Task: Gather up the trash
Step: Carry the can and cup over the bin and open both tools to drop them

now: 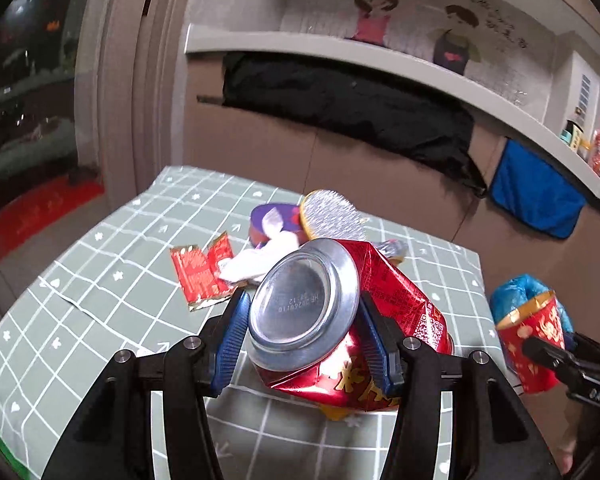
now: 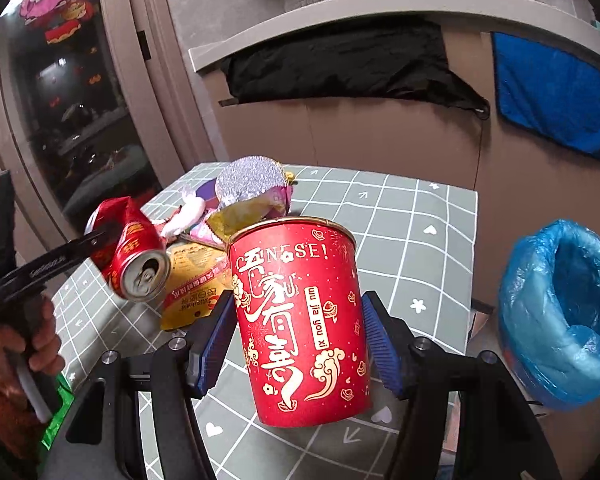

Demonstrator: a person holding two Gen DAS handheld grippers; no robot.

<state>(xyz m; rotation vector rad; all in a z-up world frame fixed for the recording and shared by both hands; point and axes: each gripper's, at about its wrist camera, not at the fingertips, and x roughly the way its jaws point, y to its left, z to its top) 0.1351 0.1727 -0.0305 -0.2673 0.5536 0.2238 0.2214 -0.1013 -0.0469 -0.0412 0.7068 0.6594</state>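
My left gripper [image 1: 300,322] is shut on a dented red drink can [image 1: 332,320], held above the table with its silver base toward the camera. The right wrist view shows the same can [image 2: 134,256] at the left, opened top facing me. My right gripper [image 2: 296,334] is shut on a red paper cup [image 2: 300,320] with gold characters, held upright over the table; the cup [image 1: 530,344] also shows at the right of the left wrist view. A bin lined with a blue bag [image 2: 560,320] stands off the table's right edge.
On the green checked tablecloth [image 1: 100,280] lie a red wrapper [image 1: 200,272], white tissue [image 1: 252,264], a purple packet [image 1: 276,216], a silver foil lid [image 1: 332,216] and a yellow wrapper [image 2: 196,284]. A person's hand [image 2: 20,344] grips the left tool. Black and blue cloths hang on the cardboard wall behind.
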